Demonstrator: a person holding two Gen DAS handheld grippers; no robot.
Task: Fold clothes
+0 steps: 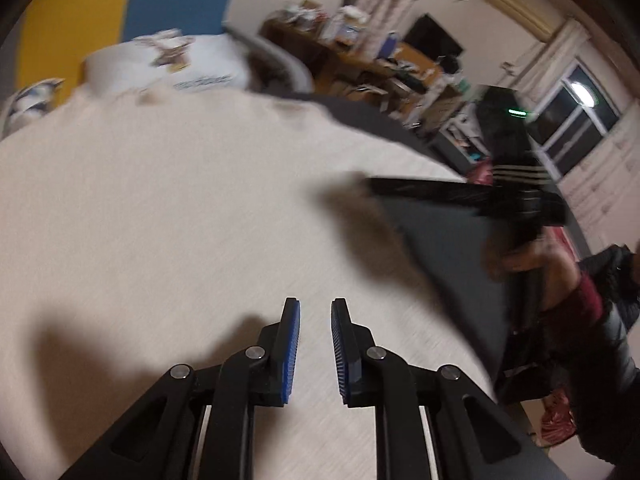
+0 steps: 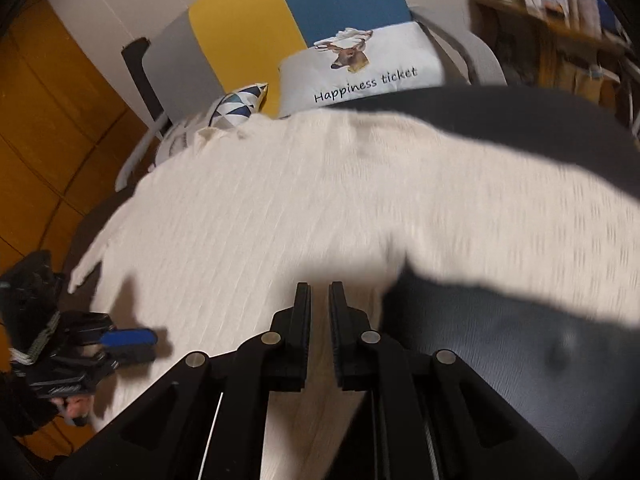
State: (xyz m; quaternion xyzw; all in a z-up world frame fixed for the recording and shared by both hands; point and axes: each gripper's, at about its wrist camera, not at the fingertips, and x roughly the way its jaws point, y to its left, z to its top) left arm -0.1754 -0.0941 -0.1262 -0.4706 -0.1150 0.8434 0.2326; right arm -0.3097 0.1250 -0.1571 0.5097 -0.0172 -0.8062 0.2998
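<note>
Right wrist view, garment: cream knit garment (image 2: pixel 280 200) spread flat on dark bed (image 2: pixel 520 128).
Right claw (image 2: pixel 319 300): closed, nothing between pads, over garment.
Left claw (image 1: pixel 315 312): slightly open, empty.
Behind: deer pillow (image 2: pixel 360 68).

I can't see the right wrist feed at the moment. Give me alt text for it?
The right gripper hangs over a cream knit garment spread on a dark surface, jaws nearly together with nothing between them. The left gripper is at the garment's left edge; a deer-print cushion sits beyond.
</note>
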